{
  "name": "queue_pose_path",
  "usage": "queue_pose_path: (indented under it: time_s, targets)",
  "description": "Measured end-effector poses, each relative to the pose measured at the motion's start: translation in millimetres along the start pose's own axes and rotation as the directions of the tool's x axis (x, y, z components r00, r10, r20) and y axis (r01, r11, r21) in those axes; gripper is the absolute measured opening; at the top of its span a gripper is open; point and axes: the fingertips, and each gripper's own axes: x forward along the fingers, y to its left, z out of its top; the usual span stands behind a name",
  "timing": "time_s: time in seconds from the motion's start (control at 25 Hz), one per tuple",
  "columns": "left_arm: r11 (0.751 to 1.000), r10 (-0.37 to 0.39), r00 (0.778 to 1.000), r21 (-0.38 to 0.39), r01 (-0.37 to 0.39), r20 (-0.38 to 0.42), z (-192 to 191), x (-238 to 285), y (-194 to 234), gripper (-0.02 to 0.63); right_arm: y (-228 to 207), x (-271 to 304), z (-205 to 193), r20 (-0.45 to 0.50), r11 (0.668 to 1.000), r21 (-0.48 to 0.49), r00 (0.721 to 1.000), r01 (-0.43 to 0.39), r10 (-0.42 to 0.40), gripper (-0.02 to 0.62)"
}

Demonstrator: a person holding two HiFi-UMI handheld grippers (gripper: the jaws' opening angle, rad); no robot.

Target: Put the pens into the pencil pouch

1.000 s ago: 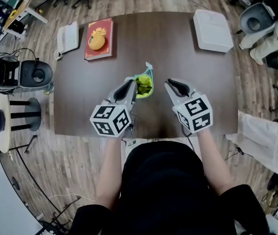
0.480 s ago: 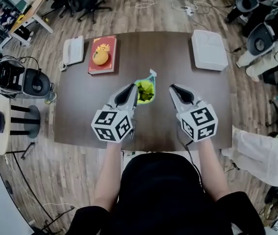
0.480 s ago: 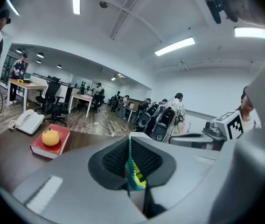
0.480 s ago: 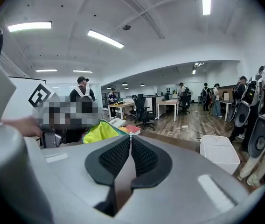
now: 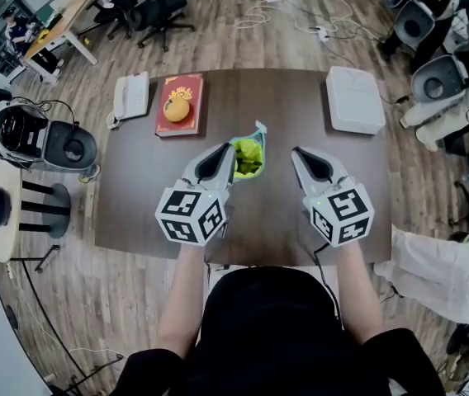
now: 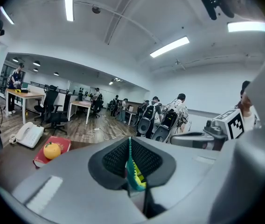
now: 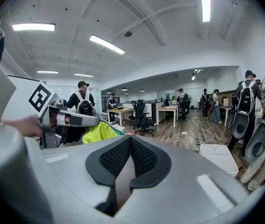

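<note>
The teal pencil pouch (image 5: 248, 155), with a yellow-green lining, hangs open-mouthed above the dark table (image 5: 300, 97). My left gripper (image 5: 227, 149) is shut on the pouch's left edge. In the left gripper view the teal fabric (image 6: 133, 174) is pinched between the pads of the left gripper (image 6: 129, 158). My right gripper (image 5: 296, 151) stays just right of the pouch without touching it. Its jaws are closing and meet with nothing between them in the right gripper view (image 7: 130, 146), where the pouch (image 7: 100, 132) shows at the left. I cannot make out any pens.
A red book (image 5: 178, 106) with an orange fruit on it and a white phone (image 5: 131, 96) lie at the table's far left. A white box (image 5: 354, 97) sits at the far right. Office chairs, desks and people stand around the room.
Both grippers have risen, and the left one has carried the pouch up off the table. The right gripper's jaws have closed on nothing.
</note>
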Motion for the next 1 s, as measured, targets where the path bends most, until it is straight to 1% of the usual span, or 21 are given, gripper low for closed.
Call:
queue_pose_path:
  time_s: [0.16,0.4,1.0]
  targets:
    - [1.0,-0.005,1.0,0.008,0.005,0.01,6.0,0.4,-1.3,0.012,0.3,-0.2,5.4,0.011,1.0,-0.004,1.0,0.001,-0.001,0.009]
    - [1.0,-0.008,1.0,0.017,0.008,0.006,4.7,-1.0,-0.8,0.012,2.9,-0.2,6.2,0.015,1.0,-0.008,1.0,0.005,-0.005,0.008]
    - [1.0,-0.008,1.0,0.022,0.008,-0.007,2.4,2.8,-0.7,0.012,-0.4,-0.2,5.5,0.016,1.0,0.018,1.0,0.005,-0.005,0.008]
